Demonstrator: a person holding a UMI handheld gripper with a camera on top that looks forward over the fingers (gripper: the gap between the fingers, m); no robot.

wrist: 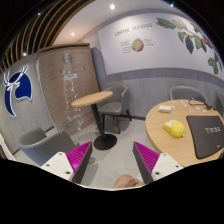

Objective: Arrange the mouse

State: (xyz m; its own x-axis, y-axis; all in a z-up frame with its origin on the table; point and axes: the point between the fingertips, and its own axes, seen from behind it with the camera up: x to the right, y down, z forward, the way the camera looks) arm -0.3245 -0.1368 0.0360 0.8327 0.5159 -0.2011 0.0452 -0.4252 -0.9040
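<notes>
A yellow mouse (175, 128) lies on a round wooden table (160, 128) beyond and to the right of my fingers, next to a dark mouse pad (208, 135) with white lettering. My gripper (113, 160) is open and empty, held in the air over the grey floor, well short of the table. Its two magenta pads (79, 157) stand wide apart. A bit of a hand (126, 182) shows low between the fingers.
A small round wooden side table (93, 100) on a black pedestal stands ahead at the middle. Grey chairs (120, 102) sit around it, another (186, 93) behind the big table. A grey seat (45, 147) is near the left finger. Walls with a deer logo (15, 90) and a leaf poster (170, 40).
</notes>
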